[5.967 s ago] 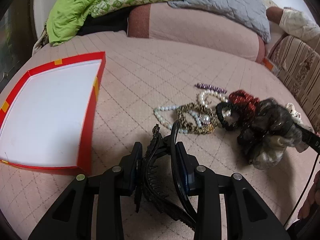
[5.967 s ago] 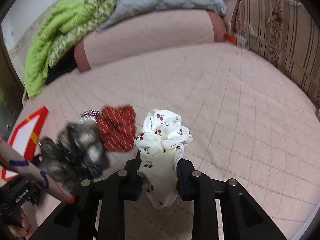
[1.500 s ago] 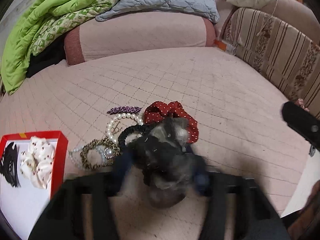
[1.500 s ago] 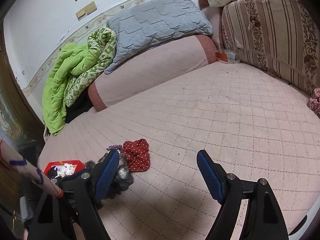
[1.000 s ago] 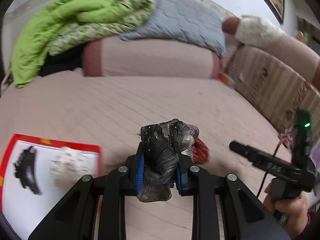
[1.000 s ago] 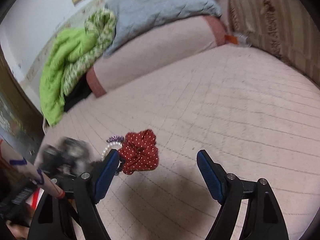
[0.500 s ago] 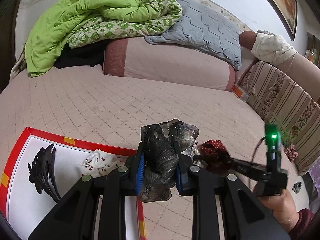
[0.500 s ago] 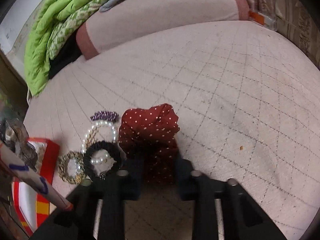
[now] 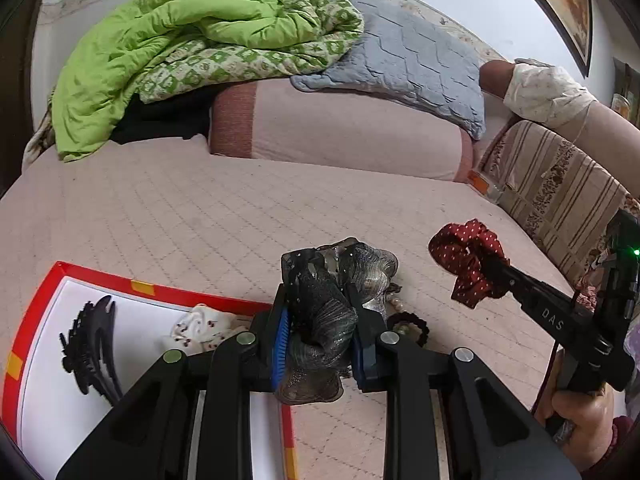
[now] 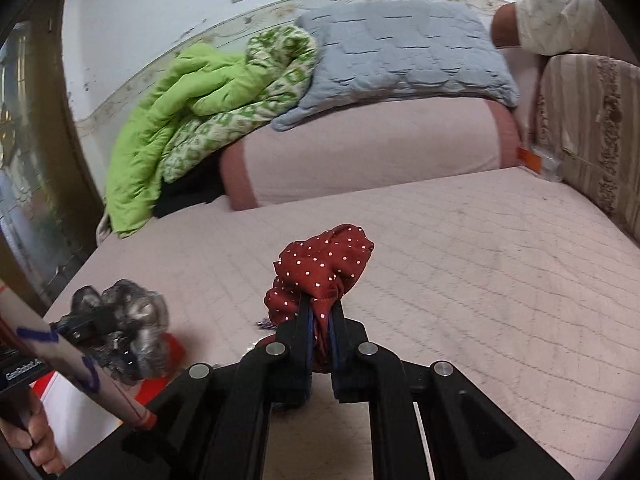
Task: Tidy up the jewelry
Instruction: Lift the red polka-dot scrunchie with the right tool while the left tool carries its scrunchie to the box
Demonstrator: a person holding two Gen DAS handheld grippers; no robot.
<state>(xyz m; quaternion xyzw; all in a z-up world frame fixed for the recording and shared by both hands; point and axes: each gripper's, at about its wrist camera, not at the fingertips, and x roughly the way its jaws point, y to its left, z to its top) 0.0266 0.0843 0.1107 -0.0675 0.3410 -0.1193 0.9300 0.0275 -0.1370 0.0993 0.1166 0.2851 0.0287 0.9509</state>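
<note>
While the left tongs (image 9: 318, 338) pinch a grey-black scrunchie (image 9: 324, 312) between their blue pads, the right tongs (image 10: 320, 330) are pressed together on a red polka-dot scrunchie (image 10: 322, 268), which bulges out above their tips and is held clear of the bed (image 10: 460, 260). Below and left of the left tongs lies a red-rimmed white tray (image 9: 44, 368) holding a black claw clip (image 9: 90, 344) and a white cherry-print scrunchie (image 9: 200, 326). Just right of the left tongs, partly hidden behind the held scrunchie, a black hair tie (image 9: 408, 326) and some pearl beads (image 9: 394, 302) rest on the bed. A purple item (image 10: 264, 323) peeks out left of the right tongs. Beyond both tongs the pink quilted bed runs to a pink bolster (image 9: 340, 124) topped by a green blanket (image 9: 168, 40) and grey pillow (image 9: 420, 56); a striped cushion (image 9: 560, 188) stands to the right, against a pale wall
</note>
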